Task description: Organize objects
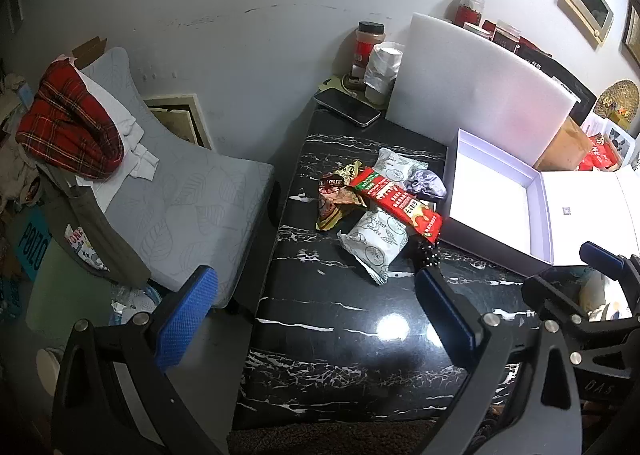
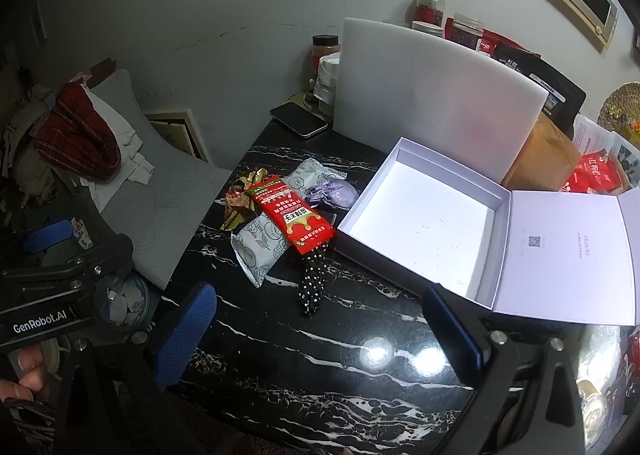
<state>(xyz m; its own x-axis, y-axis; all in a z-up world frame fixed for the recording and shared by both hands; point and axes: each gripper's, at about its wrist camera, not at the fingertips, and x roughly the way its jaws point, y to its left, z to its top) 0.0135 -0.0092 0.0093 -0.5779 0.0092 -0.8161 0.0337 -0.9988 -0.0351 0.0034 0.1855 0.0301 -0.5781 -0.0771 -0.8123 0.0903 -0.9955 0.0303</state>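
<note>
A pile of snacks lies on the black marble table [image 1: 320, 335]: a long red packet [image 1: 396, 203] [image 2: 290, 213], two white printed packets [image 1: 374, 243] [image 2: 260, 247], a gold-brown wrapper [image 1: 334, 195] [image 2: 240, 199], a lilac pouch [image 1: 426, 183] [image 2: 334, 193] and a black polka-dot item [image 2: 312, 283]. An open white box [image 1: 496, 195] [image 2: 424, 223] with its lid folded out to the right stands right of the pile. My left gripper [image 1: 316, 307] and right gripper [image 2: 320, 319] are both open and empty, above the table's near part, short of the pile.
A phone [image 1: 347, 107] [image 2: 298, 119], jars [image 1: 368, 47] and a white foam sheet [image 1: 480, 83] [image 2: 432, 95] stand at the table's back. A grey cushioned seat with red plaid cloth [image 1: 68, 123] is left of the table. Bags and red packets [image 2: 592, 171] sit at the far right.
</note>
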